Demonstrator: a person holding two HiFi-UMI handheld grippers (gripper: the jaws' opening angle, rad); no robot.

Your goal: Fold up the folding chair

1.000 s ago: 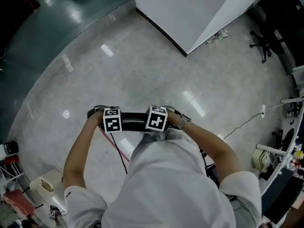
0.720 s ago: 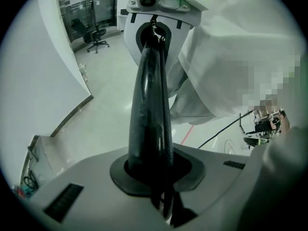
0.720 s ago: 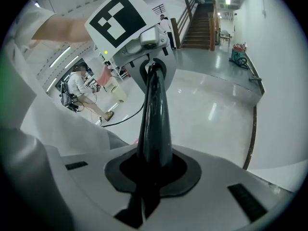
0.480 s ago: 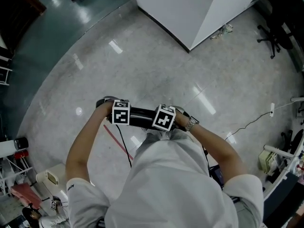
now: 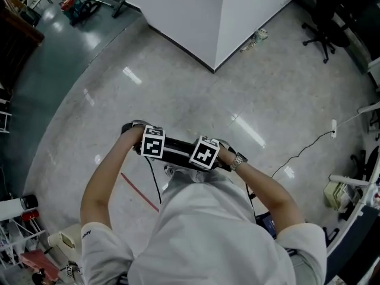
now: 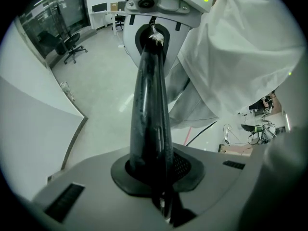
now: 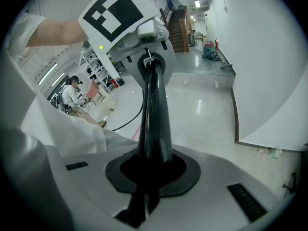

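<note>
At the bottom of the head view the person's white shirt (image 5: 208, 236) fills the frame; just above it, at centre, the left gripper (image 5: 153, 148) and the right gripper (image 5: 205, 157) are each clamped tight on one black bar (image 6: 151, 105) of the folding chair (image 5: 178, 151), one near each end; the rest of it is hidden under the body; beyond lies pale speckled floor (image 5: 196, 94); a white wall (image 5: 196, 10) corner stands at upper centre; an office chair (image 5: 325, 37) sits at upper right.
</note>
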